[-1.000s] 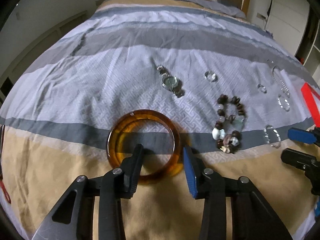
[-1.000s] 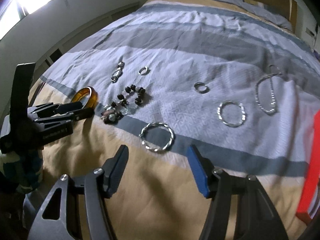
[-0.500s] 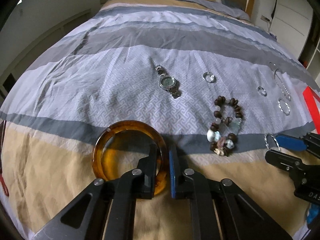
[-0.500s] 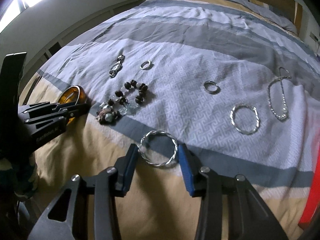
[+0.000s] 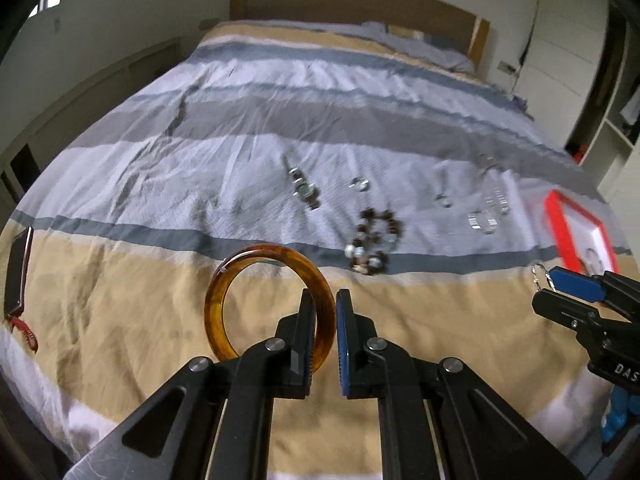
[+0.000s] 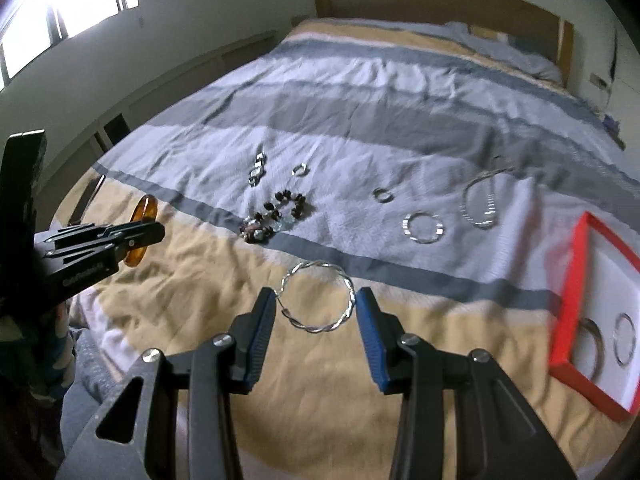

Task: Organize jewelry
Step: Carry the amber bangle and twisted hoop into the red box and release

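My left gripper [image 5: 323, 300] is shut on the rim of an amber bangle [image 5: 224, 284] and holds it upright above the bed; it also shows in the right wrist view [image 6: 141, 216]. My right gripper [image 6: 316, 300] is shut on a twisted silver bangle [image 6: 320, 326], squeezed between the fingertips and lifted off the cover. In the left wrist view the right gripper [image 5: 544, 284] shows at the right edge with the silver bangle [image 5: 538, 270] at its tip.
A red tray [image 6: 572, 280] with two silver rings lies at the right of the bed. On the striped cover lie a beaded bracelet [image 6: 276, 216], a watch [image 6: 258, 170], small rings [image 6: 382, 194], a silver bangle [image 6: 422, 226] and a chain [image 6: 480, 200].
Both grippers have closed on their bangles and lifted them off the bed. The views have risen and tilted up toward the headboard.
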